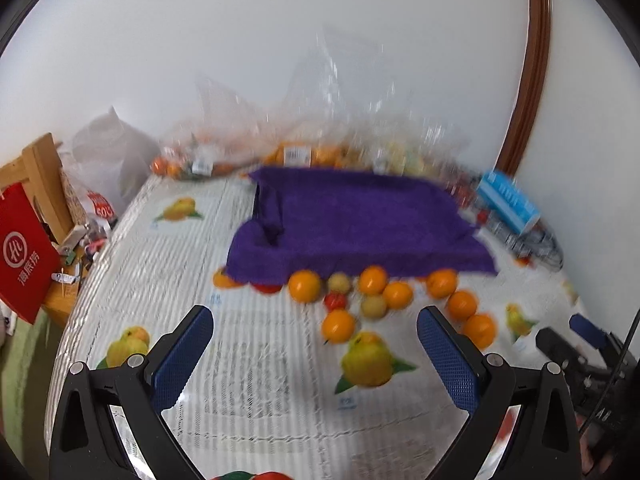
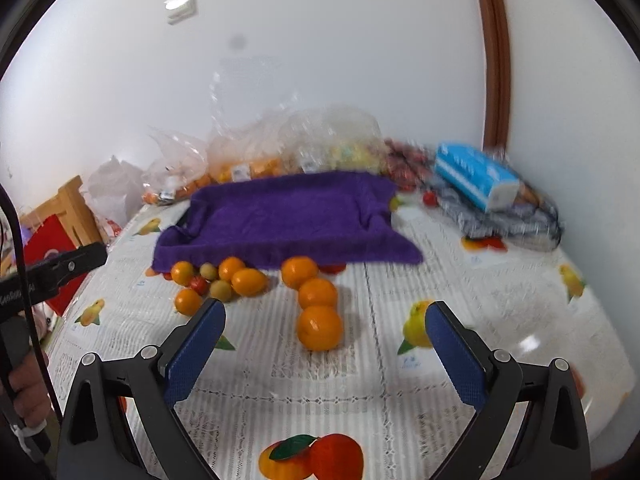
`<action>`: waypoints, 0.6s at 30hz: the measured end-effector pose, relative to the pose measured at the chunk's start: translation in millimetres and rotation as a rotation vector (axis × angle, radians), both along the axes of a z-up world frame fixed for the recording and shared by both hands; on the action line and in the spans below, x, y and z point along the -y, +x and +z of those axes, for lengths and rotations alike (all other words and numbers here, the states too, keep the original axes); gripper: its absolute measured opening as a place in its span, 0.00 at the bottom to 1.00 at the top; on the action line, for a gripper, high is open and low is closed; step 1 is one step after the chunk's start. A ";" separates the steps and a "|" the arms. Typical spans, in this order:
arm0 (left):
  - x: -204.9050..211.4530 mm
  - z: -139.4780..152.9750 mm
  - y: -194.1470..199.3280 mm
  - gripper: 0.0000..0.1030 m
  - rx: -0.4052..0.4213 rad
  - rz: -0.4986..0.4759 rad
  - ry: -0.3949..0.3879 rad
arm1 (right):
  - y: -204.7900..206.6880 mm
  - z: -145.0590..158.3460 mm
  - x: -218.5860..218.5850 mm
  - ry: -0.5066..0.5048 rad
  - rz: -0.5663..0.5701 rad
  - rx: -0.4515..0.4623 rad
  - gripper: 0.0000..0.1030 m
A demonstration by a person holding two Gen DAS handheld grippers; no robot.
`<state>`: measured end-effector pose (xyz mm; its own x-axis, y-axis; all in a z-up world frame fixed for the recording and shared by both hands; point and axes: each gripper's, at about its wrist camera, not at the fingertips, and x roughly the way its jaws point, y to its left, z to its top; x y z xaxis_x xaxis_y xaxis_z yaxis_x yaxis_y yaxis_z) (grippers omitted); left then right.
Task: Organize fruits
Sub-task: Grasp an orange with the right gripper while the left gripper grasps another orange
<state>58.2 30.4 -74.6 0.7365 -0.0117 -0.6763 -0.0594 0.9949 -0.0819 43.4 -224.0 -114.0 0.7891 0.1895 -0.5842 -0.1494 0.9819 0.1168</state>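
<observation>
Loose oranges (image 2: 319, 327) and smaller pale and red fruits lie on the desk (image 2: 460, 280) just in front of the purple-towel-lined tray (image 2: 280, 216), probably their destination. The right gripper (image 2: 325, 344) hovers facing the nearest orange, jaws wide and empty; the left gripper (image 1: 314, 354) likewise, spread wide.

A red bag (image 1: 22, 254) at the table's left edge carries a white circular logo and three white Chinese characters, too blurred to read surely. White price-type labels (image 1: 297, 155) on the clear fruit bags are illegible. The arm of the left gripper (image 2: 44, 276) bears pale lettering, only partly in view, unreadable
</observation>
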 end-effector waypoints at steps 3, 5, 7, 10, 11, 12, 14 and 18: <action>-4.8 -15.6 6.7 0.99 -0.023 0.001 -0.002 | 15.0 -19.7 -0.1 0.025 -0.001 -0.083 0.94; -8.5 -24.4 10.8 0.97 -0.040 0.001 -0.009 | 24.7 -33.2 -3.0 0.021 -0.006 -0.104 0.87; -12.0 -33.5 16.8 0.96 -0.066 0.003 -0.014 | 31.2 -43.1 -7.2 0.020 -0.008 -0.125 0.77; -15.2 -43.9 23.7 0.96 -0.091 0.003 -0.005 | 45.5 -60.3 -14.5 0.030 0.025 -0.196 0.63; -16.8 -46.4 25.5 0.96 -0.094 0.005 -0.001 | 49.2 -64.0 -16.1 0.030 0.024 -0.199 0.63; -17.9 -50.5 27.2 0.96 -0.099 0.004 0.002 | 52.1 -67.2 -17.6 0.029 0.014 -0.195 0.60; -20.4 -57.4 31.0 0.96 -0.113 0.000 -0.007 | 55.9 -72.3 -19.0 0.030 0.006 -0.192 0.58; -21.6 -68.2 43.2 0.94 -0.133 -0.013 -0.037 | 69.1 -84.9 -24.4 0.024 0.038 -0.231 0.48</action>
